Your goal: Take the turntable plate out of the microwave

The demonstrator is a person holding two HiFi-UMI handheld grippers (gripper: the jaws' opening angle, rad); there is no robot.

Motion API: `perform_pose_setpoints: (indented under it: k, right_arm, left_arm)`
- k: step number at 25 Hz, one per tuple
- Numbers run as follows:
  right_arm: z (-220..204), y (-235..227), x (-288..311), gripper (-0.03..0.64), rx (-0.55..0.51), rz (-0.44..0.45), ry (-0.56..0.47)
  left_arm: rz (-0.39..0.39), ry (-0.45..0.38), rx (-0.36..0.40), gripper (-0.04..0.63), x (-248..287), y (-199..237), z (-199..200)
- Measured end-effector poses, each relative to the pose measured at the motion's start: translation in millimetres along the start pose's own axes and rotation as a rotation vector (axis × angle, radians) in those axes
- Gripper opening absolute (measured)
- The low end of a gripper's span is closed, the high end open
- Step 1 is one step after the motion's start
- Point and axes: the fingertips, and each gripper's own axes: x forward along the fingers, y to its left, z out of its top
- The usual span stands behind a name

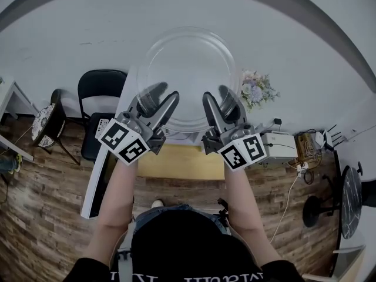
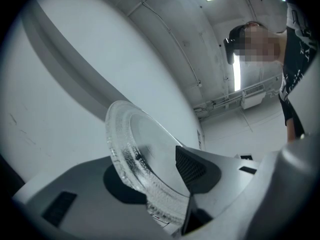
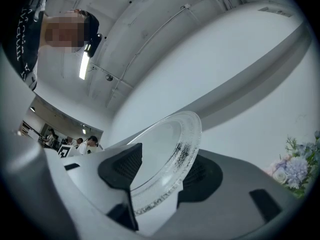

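I'm holding the glass turntable plate (image 1: 187, 75) aloft with no microwave in view, the left gripper (image 1: 158, 103) and right gripper (image 1: 218, 103) each with jaws clamped on its near rim, the disc tilting up and forward from both alike.

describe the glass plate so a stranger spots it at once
Find the white wall ahead. Held up in front of it by the left tool and right tool is the turntable plate, a round disc with a textured rim. Unlike the pastel flowers to its right, it is see-through.
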Motion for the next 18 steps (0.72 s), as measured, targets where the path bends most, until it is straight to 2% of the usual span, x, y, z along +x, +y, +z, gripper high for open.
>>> perform_pose_setpoints:
  k: [18]
  right_arm:
    - [3, -15, 4, 0.224, 0.005, 0.032, -0.016]
  left_arm:
    - [0.027, 0.0, 0.029, 0.166, 14, 1, -2]
